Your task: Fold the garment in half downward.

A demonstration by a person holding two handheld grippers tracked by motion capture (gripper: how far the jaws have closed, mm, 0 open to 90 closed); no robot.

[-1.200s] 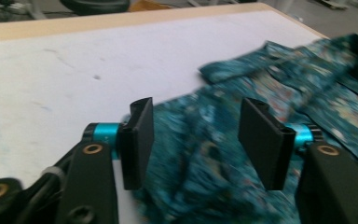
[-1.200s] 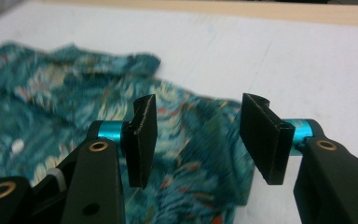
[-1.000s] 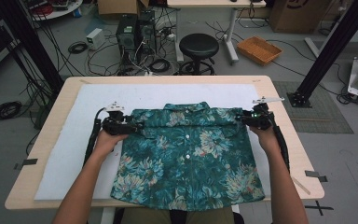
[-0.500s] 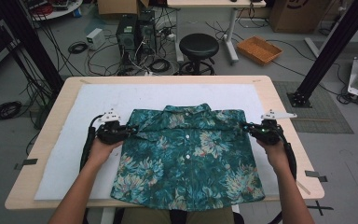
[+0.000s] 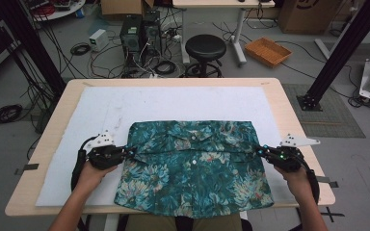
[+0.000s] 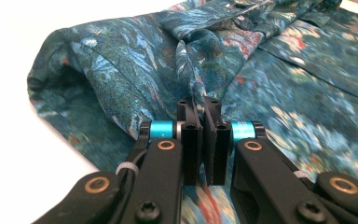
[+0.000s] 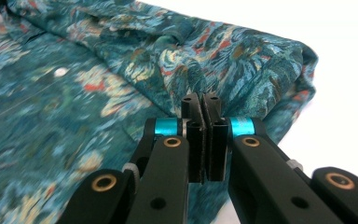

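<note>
A teal floral button-up shirt [image 5: 192, 173] lies front-up on the white mat, its hem at the table's near edge. My left gripper [image 5: 131, 151] is at the shirt's left side below the shoulder, and my right gripper [image 5: 260, 150] is at the matching spot on the right. In the left gripper view the jaws [image 6: 199, 105] are pressed together on a pinch of shirt fabric [image 6: 121, 70] beside a folded sleeve. The right gripper view shows the same: jaws [image 7: 201, 100] shut on a ridge of the cloth [image 7: 214, 51].
The white mat [image 5: 173, 103] covers most of the wooden table [image 5: 289, 110]. A black stool [image 5: 205, 48], a computer tower [image 5: 131, 33], cables and an orange tray [image 5: 269, 51] stand on the floor beyond the far edge. A black frame post [image 5: 342, 53] rises at the right.
Both hands have drawn back toward the person with the shirt's sides in the jaws. The shirt's top edge now lies nearer the front of the table.
</note>
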